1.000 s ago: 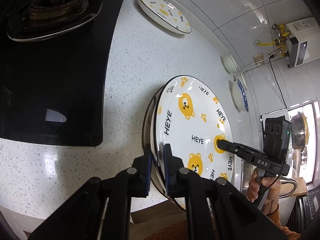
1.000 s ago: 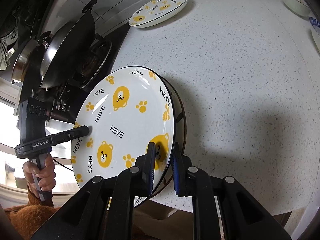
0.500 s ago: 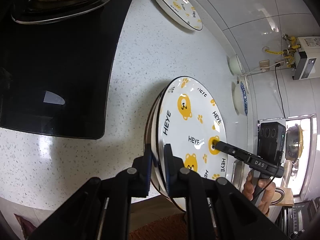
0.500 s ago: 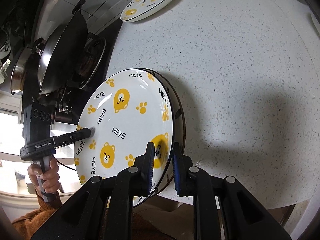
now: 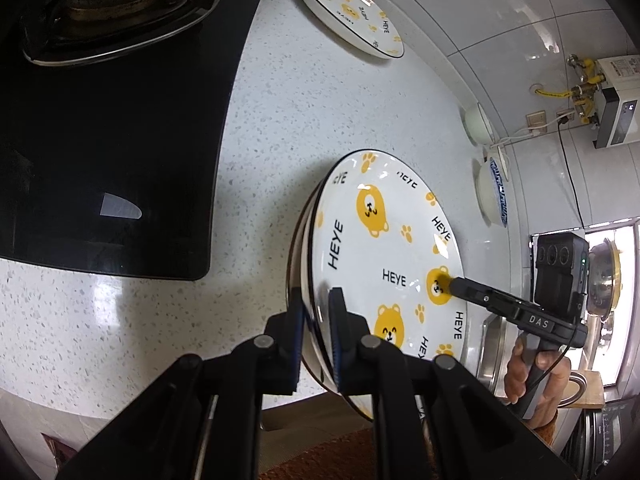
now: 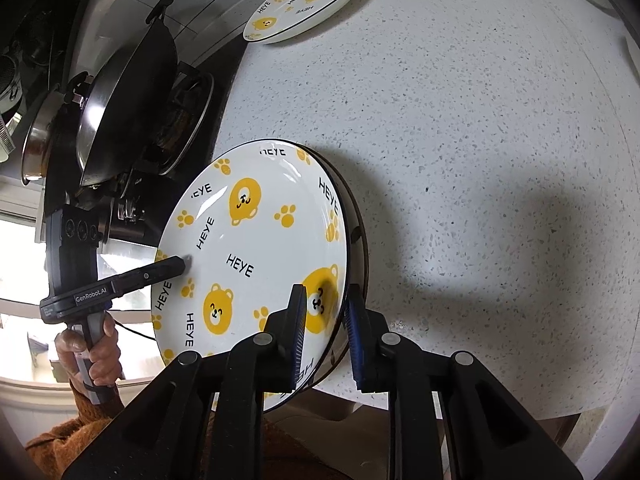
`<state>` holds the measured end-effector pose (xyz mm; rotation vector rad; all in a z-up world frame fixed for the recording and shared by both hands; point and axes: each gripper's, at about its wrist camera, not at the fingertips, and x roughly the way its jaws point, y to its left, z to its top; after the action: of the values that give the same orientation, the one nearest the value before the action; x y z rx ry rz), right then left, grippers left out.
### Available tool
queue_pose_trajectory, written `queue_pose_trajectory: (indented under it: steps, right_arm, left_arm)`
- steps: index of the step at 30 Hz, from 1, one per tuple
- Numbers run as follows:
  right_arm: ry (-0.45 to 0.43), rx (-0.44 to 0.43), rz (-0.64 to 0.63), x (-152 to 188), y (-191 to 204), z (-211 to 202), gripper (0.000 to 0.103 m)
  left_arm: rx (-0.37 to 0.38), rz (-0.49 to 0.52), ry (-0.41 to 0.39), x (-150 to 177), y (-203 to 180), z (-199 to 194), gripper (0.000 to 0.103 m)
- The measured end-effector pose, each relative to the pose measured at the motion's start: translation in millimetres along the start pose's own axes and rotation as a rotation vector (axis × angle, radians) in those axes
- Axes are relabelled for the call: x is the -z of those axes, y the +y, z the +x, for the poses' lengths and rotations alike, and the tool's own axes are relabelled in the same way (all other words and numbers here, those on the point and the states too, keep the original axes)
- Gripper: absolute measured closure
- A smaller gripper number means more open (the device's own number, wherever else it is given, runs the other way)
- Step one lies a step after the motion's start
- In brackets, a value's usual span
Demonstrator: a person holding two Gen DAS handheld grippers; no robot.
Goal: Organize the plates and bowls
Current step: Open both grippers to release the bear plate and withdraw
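Left wrist view: the left gripper (image 5: 316, 304) has its jaws clamped on the near rim of a bear-print plate (image 5: 384, 248). The plate sits tilted at the front edge of the speckled table (image 5: 300, 112), partly overhanging it. A second rim shows just under the plate. Across the plate, the right gripper (image 5: 454, 286) meets the opposite rim, held by a hand (image 5: 536, 376). A matching far plate (image 5: 348, 12) lies flat by the wall, well apart. Two bowls (image 5: 492, 192) stand near the wall on the right, and a black stove (image 5: 100, 128) fills the left.

Right wrist view: the right gripper (image 6: 326, 316) straddles the plate (image 6: 256, 248) at its near rim. Its jaws have just been opening, with the rim between them. One finger lies over the printed face and the other sits just outside the edge; whether the pads press on it cannot be told. The left gripper (image 6: 182, 266) touches the plate's far side, gripped by the left hand (image 6: 96, 352). A wok (image 6: 124, 108) leans over the stove behind it. The far plate (image 6: 304, 4) rests at the back of the table (image 6: 460, 140).
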<state>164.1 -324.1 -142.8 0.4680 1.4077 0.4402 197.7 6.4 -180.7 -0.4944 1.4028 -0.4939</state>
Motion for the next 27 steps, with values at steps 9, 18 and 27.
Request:
queue_pose_trajectory:
  steps: [9,18,27]
  right_arm:
    - [-0.058,0.036,-0.02,2,-5,-19,0.063]
    - [-0.108,0.04,-0.067,3,-5,-32,0.063]
    - [-0.176,0.07,-0.13,-4,-5,-48,0.055]
  left_arm:
    - [-0.113,0.062,-0.083,-1,-12,-14,0.078]
    - [-0.172,0.098,-0.118,7,-25,-19,0.078]
    - [-0.135,0.073,-0.26,7,-29,-46,0.06]
